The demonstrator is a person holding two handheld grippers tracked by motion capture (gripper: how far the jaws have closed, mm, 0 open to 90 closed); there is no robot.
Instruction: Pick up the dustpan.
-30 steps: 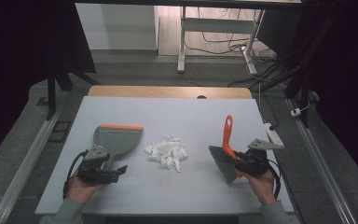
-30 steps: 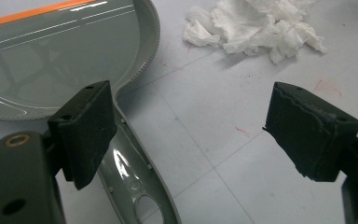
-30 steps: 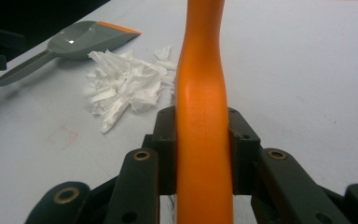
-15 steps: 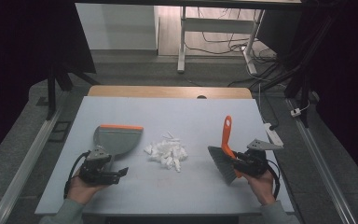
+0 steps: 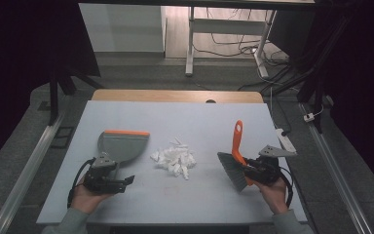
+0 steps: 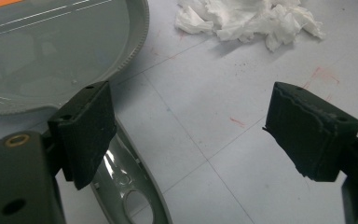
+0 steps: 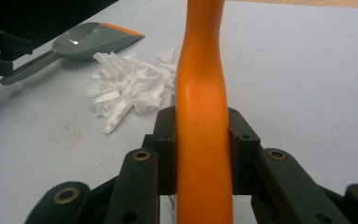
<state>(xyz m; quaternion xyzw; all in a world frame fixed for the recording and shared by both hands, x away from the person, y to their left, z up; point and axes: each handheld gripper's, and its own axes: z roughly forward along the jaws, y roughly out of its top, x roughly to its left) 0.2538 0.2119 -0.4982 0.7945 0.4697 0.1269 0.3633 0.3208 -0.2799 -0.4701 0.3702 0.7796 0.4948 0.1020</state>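
A grey dustpan (image 5: 124, 145) with an orange lip lies flat on the left of the table. Its handle (image 6: 130, 196) runs under one pad of my left gripper (image 5: 118, 175), whose jaws stand wide apart (image 6: 200, 135) with bare table between them. A pile of white paper scraps (image 5: 174, 158) sits in the middle of the table (image 6: 247, 18). My right gripper (image 5: 247, 168) is shut on the orange handle (image 7: 203, 140) of a small brush, whose grey bristles (image 5: 233, 171) rest near the table and whose handle tip (image 5: 237, 129) points away.
The pale blue table top (image 5: 190, 122) has a wooden strip (image 5: 175, 96) along its far edge. Seen from the right gripper, the dustpan (image 7: 88, 39) and scraps (image 7: 126, 88) lie to the left. A white desk frame (image 5: 191, 44) and cables stand on the floor beyond.
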